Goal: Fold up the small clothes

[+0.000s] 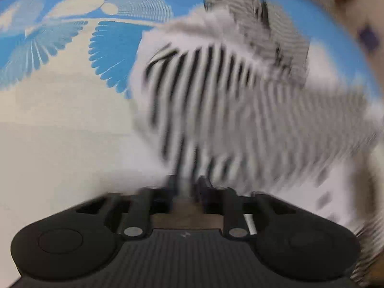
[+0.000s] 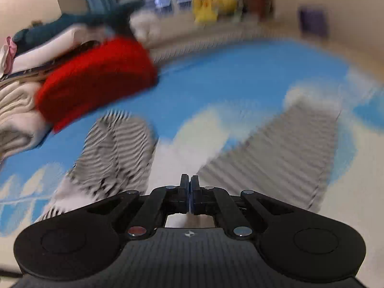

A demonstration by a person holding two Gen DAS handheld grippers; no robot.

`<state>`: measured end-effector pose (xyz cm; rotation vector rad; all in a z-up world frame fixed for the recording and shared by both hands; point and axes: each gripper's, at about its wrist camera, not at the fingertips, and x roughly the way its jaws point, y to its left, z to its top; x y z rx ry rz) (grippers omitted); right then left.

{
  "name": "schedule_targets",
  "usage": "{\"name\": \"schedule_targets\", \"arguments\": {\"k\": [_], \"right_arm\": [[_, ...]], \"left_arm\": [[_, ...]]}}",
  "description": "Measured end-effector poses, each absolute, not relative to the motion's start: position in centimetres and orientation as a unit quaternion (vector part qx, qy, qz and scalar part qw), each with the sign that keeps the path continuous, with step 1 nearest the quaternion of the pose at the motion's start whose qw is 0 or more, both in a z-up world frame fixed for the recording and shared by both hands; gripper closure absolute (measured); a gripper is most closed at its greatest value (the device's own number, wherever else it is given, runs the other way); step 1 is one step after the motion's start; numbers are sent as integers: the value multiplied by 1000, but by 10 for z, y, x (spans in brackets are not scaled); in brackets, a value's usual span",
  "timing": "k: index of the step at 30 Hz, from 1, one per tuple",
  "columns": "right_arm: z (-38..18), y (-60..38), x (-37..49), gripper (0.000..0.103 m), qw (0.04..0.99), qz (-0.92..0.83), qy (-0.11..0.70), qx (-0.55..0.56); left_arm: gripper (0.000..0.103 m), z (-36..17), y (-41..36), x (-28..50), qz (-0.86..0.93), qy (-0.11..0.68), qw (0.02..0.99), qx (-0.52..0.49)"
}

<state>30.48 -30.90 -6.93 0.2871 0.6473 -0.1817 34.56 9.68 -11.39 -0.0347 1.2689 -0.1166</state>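
A small garment with black and white stripes (image 1: 228, 110) lies rumpled on the blue and cream patterned sheet (image 1: 60, 120). The left wrist view is blurred. My left gripper (image 1: 186, 184) points down at the garment's near edge and is shut on a fold of it that shows between the fingers. In the right wrist view, my right gripper (image 2: 189, 182) is above the sheet (image 2: 240, 84), shut with nothing between its pads. Striped cloth lies on both sides of it: a crumpled part (image 2: 115, 153) on the left and a flatter part (image 2: 288, 158) on the right.
A pile of clothes lies at the left of the right wrist view, with a red piece (image 2: 96, 81), beige cloth (image 2: 16, 120) and teal cloth (image 2: 72, 21). Yellow items (image 2: 211, 7) and a purple object (image 2: 312, 21) are at the back.
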Motion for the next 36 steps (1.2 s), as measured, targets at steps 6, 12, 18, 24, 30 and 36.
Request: {"name": "schedule_targets", "arguments": {"k": [6, 12, 18, 24, 30, 36], "right_arm": [[-141, -325, 318, 103, 839, -135, 511, 130], [-99, -309, 307, 94, 903, -123, 402, 89], [-129, -310, 323, 67, 859, -39, 486, 157], [-141, -310, 326, 68, 841, -37, 515, 161], [-149, -309, 326, 68, 838, -34, 522, 152], [-151, -309, 330, 68, 834, -29, 530, 152]], "left_arm": [[100, -117, 86, 330, -83, 597, 789, 118], [97, -94, 114, 339, -58, 554, 829, 49], [97, -78, 140, 358, -19, 457, 886, -74], [97, -91, 142, 394, 7, 422, 900, -110], [63, -121, 125, 433, 20, 421, 902, -89], [95, -132, 134, 431, 58, 384, 918, -75]]}}
